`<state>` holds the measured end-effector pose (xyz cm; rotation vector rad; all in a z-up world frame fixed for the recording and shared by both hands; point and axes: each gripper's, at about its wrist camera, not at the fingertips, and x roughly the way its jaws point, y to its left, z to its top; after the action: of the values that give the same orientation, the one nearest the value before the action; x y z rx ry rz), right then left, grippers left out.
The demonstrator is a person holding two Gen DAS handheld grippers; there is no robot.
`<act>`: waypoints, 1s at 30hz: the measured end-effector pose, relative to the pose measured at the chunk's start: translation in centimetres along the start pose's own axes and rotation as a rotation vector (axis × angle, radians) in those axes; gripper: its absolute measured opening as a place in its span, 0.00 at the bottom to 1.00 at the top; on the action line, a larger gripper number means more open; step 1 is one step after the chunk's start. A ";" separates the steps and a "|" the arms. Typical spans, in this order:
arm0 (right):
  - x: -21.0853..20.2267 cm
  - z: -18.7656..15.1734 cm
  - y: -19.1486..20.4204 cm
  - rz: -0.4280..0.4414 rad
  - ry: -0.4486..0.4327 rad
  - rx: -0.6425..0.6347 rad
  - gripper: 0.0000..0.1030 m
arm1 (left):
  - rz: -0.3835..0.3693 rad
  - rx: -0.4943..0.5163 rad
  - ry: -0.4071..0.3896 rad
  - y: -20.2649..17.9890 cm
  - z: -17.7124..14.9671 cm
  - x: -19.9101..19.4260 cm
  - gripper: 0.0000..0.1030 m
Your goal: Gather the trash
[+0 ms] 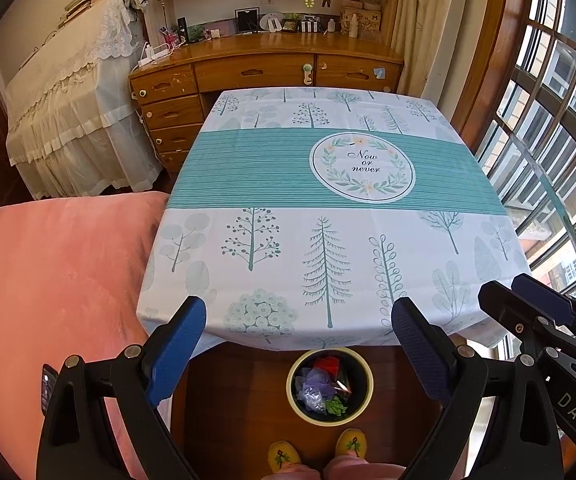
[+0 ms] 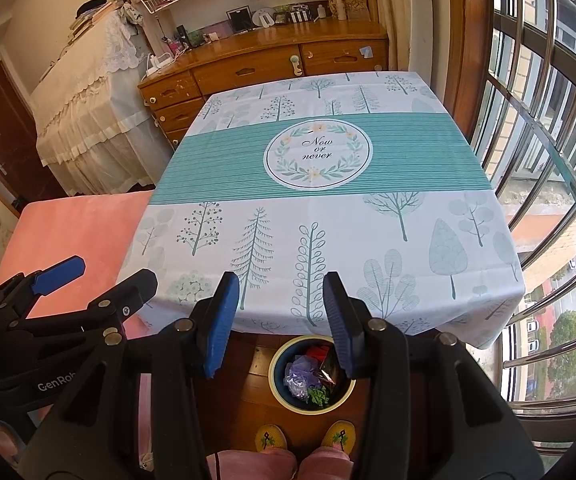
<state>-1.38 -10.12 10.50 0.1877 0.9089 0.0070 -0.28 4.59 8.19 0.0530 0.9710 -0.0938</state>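
Observation:
A round bin [image 1: 362, 402] with a pale rim stands on the wooden floor below the table's near edge; it also shows in the right wrist view [image 2: 278, 394]. Inside lie a purple crumpled bag [image 1: 312, 388], a red piece [image 1: 326, 361], a green scrap [image 1: 336, 406] and a dark wrapper [image 2: 330, 372]. My left gripper [image 1: 302, 316] is open and empty, held above the table's near edge and the bin. My right gripper [image 2: 282, 288] is open and empty, a little to the right of the left one, also above the near edge. The tablecloth [image 1: 328, 168] with tree prints shows no trash.
A pink bed [image 1: 56, 280] is left of the table. A wooden desk with drawers [image 1: 248, 72] stands behind it, a lace-covered piece of furniture [image 1: 76, 92] at the far left, and barred windows [image 1: 548, 120] on the right. The person's yellow slippers [image 1: 316, 452] are by the bin.

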 end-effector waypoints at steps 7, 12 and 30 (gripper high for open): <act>0.0 0.1 0.0 0.000 0.002 0.000 0.39 | 0.004 -0.002 0.002 -0.2 -0.1 -0.1 0.92; 0.0 0.0 0.1 -0.001 0.000 0.001 0.39 | 0.005 -0.004 0.001 -0.4 -0.2 -0.3 0.92; 0.0 0.0 0.0 0.009 0.004 -0.006 0.39 | 0.011 -0.013 0.009 -0.3 -0.4 -0.1 0.92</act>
<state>-1.39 -10.12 10.55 0.1862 0.9124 0.0182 -0.72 4.31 8.07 0.0462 0.9797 -0.0774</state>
